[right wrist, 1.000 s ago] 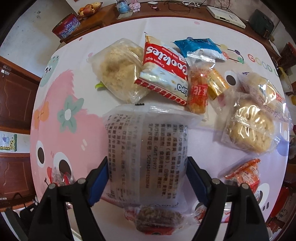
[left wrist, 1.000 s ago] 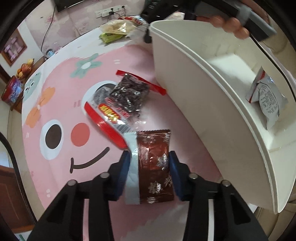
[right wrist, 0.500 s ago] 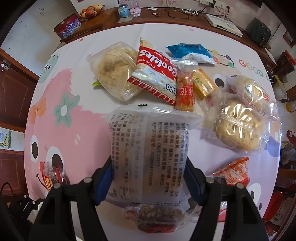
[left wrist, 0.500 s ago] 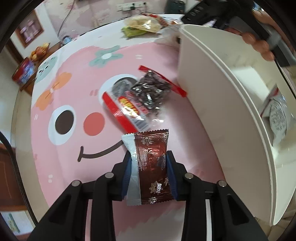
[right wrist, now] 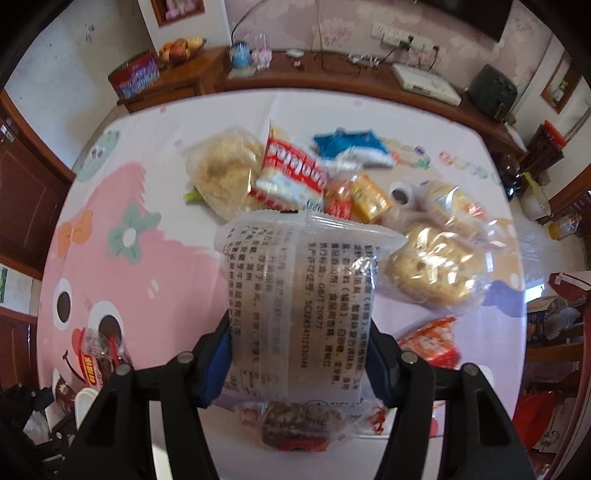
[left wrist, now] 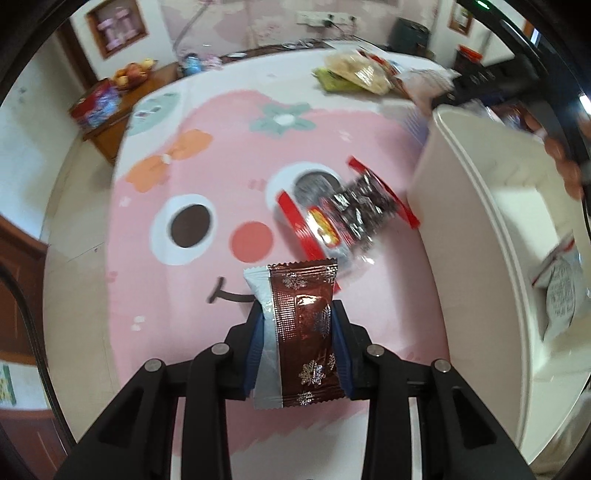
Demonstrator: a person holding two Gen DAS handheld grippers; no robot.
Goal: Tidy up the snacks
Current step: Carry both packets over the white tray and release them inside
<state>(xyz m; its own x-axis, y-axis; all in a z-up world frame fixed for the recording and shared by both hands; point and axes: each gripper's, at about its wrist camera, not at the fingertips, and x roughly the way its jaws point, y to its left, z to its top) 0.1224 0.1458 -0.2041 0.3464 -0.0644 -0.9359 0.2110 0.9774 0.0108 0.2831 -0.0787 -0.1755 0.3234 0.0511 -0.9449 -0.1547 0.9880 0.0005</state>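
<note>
Left wrist: glossy brown snowflake-printed wrapper (left wrist: 303, 332), silver-edged, slightly crumpled.

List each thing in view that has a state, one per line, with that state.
left tongs: shut on the brown snowflake packet.
brown snowflake packet: sealed, gripped, lifted off the table.
right tongs: jaws closing, pressed on the clear printed packet.
clear printed packet: sealed, gripped, held up.
white bin: open-topped, one grey packet inside.
red-edged packet: lying flat on the table.

Wooden sideboard (right wrist: 332, 79), floral wallpaper (right wrist: 332, 29), wall sockets (right wrist: 399, 35)
</note>
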